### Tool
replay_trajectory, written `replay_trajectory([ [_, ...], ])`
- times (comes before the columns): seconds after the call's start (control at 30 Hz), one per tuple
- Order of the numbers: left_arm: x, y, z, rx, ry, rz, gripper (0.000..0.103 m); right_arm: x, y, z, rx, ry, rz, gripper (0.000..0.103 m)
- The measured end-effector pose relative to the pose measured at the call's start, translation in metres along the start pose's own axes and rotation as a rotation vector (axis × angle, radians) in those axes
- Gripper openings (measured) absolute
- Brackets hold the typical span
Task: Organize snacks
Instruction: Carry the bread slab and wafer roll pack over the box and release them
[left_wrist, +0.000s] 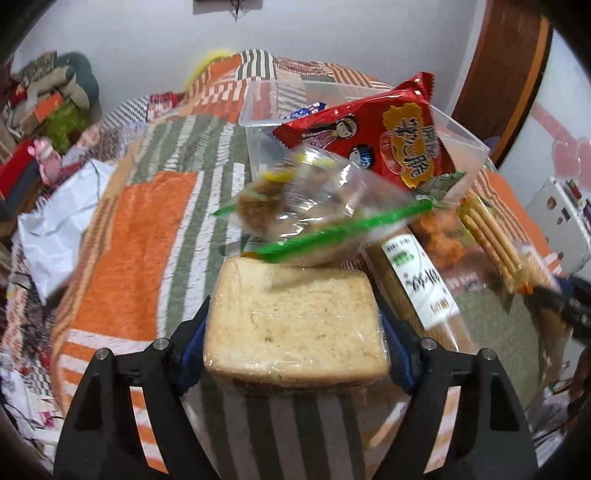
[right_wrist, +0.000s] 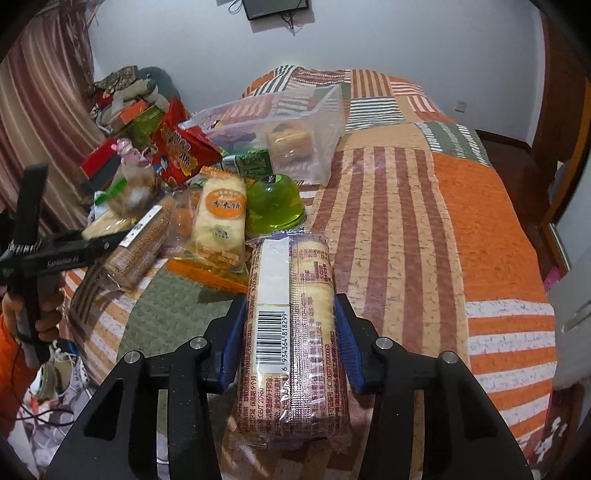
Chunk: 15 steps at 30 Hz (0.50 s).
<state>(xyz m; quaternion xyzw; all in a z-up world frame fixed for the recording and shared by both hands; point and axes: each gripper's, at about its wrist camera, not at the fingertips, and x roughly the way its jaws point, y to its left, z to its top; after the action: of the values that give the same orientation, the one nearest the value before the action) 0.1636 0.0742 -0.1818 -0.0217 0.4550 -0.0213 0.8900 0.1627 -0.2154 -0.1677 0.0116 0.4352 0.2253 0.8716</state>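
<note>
The left claw (left_wrist: 295, 354) is pinching the wrapped bread (left_wrist: 295, 325) between its pads; soft, light, it is likely crushing easily. The right claw (right_wrist: 290, 339) is clamping a stiffer, brittle cracker pack (right_wrist: 291, 332) mid-length; the clear bin (right_wrist: 295, 125) is lying ahead, left.

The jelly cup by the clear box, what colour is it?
Green; the jelly cup shows best in the right wrist view.

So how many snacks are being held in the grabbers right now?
2. The left gripper squeezes wrapped bread, and the right gripper squeezes a long cracker pack. Other snacks lie loose on the bed.
</note>
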Motion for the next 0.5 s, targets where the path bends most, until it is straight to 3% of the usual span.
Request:
replay_trajectory([
  [0.23,-0.039,0.003,-0.003,0.01,-0.071,0.022,0.079,-0.014,-0.002,0.012,0.008,-0.055,-0.013,0.043],
  [0.5,-0.069,0.01,0.016,-0.011,-0.157,0.004,0.079,-0.028,0.003,0.032,-0.005,-0.126,-0.014,0.043],
])
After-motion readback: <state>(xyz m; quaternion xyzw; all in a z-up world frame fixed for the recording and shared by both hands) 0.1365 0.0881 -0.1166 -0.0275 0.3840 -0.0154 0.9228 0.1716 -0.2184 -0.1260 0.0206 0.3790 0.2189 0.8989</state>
